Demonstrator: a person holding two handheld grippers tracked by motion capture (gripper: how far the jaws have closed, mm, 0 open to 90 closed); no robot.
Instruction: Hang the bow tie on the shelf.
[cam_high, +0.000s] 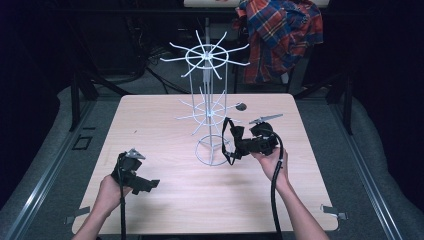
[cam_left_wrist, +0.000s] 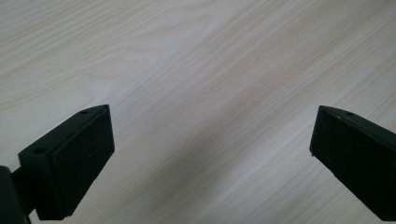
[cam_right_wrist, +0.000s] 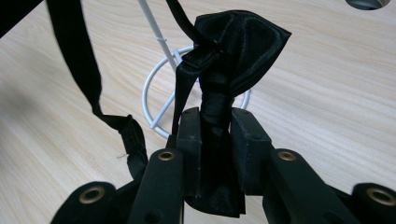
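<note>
A black bow tie (cam_right_wrist: 233, 51) with a long black strap (cam_right_wrist: 79, 70) is pinched at its middle between the pads of my right gripper (cam_right_wrist: 215, 126). In the high view that gripper (cam_high: 240, 146) holds the bow tie (cam_high: 235, 136) just right of a white wire display stand (cam_high: 207, 90), near its ring base (cam_high: 212, 150). The strap loops down beside the base. My left gripper (cam_high: 150, 184) rests low over the table's front left, jaws wide apart. In the left gripper view its fingers (cam_left_wrist: 74, 158) frame bare wood with nothing between them.
The light wooden table (cam_high: 165, 200) carries the stand, whose two tiers of spokes spread out at the centre back. A small dark round thing (cam_high: 241, 106) lies behind the stand. A plaid shirt (cam_high: 280, 35) hangs beyond the table's far edge.
</note>
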